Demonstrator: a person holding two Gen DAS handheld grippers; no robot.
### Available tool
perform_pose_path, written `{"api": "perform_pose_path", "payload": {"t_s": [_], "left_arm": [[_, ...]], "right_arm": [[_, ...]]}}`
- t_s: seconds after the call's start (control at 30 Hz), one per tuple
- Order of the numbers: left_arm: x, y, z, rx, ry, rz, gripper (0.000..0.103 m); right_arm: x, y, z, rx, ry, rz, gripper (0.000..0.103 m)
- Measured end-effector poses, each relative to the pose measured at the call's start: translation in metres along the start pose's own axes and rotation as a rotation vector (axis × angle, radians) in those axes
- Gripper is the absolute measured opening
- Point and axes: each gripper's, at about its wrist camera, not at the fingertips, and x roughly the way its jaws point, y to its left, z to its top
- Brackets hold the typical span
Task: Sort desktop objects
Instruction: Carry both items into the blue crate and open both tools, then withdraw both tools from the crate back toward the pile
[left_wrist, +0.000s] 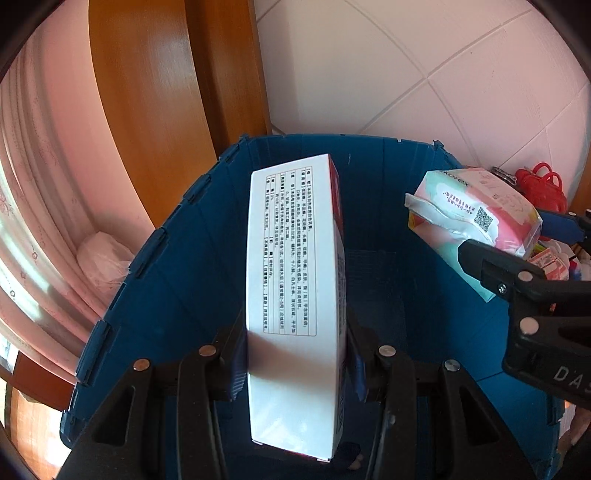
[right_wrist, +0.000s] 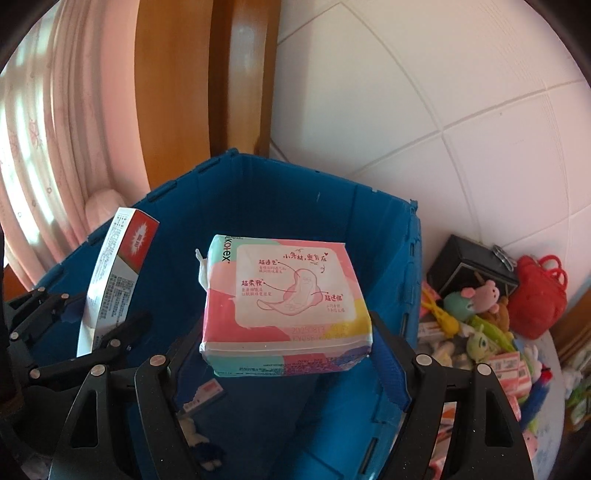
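Note:
A tall white box (left_wrist: 291, 295) with printed text and a red side is clamped in my left gripper (left_wrist: 297, 354), which holds it over the open blue crate (left_wrist: 184, 258). To its right my right gripper (left_wrist: 513, 240) is shut on a pastel pad pack (left_wrist: 476, 218). In the right wrist view the same pack (right_wrist: 284, 302) sits flat between the right gripper (right_wrist: 286, 343) pads, above the crate (right_wrist: 258, 192). The left gripper (right_wrist: 92, 314) with the white box (right_wrist: 114, 266) shows at the left over the crate's left wall.
Inside the crate lie a small red-and-white box (right_wrist: 207, 393) and a small plush figure (right_wrist: 201, 443). Right of the crate is a heap of plush toys (right_wrist: 476, 295), a black box (right_wrist: 465, 266), a red bag (right_wrist: 539, 295) and several small boxes (right_wrist: 509, 365). A wooden frame (left_wrist: 147, 110) and pink curtain (left_wrist: 37, 184) stand behind.

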Motion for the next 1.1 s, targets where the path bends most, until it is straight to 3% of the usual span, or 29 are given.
{"api": "perform_pose_path", "payload": {"t_s": [0.23,0.4,0.67,1.1], "left_arm": [[0.009,0.007,0.007,0.008,0.025,-0.043,0.044],[0.004,0.009,0.007,-0.001,0.001,-0.061,0.045],[-0.008,0.014,0.000,-0.015,-0.012,-0.057,0.047],[-0.062,0.014,-0.033,-0.055,-0.093,-0.047,0.047]], "right_arm": [[0.012,0.003,-0.002,-0.012,0.021,-0.069,0.079],[0.014,0.004,0.000,-0.014,0.000,-0.090,0.080],[0.001,0.009,-0.002,-0.034,-0.026,-0.115,0.103],[-0.055,0.008,-0.034,-0.059,-0.063,-0.078,0.103]]}}
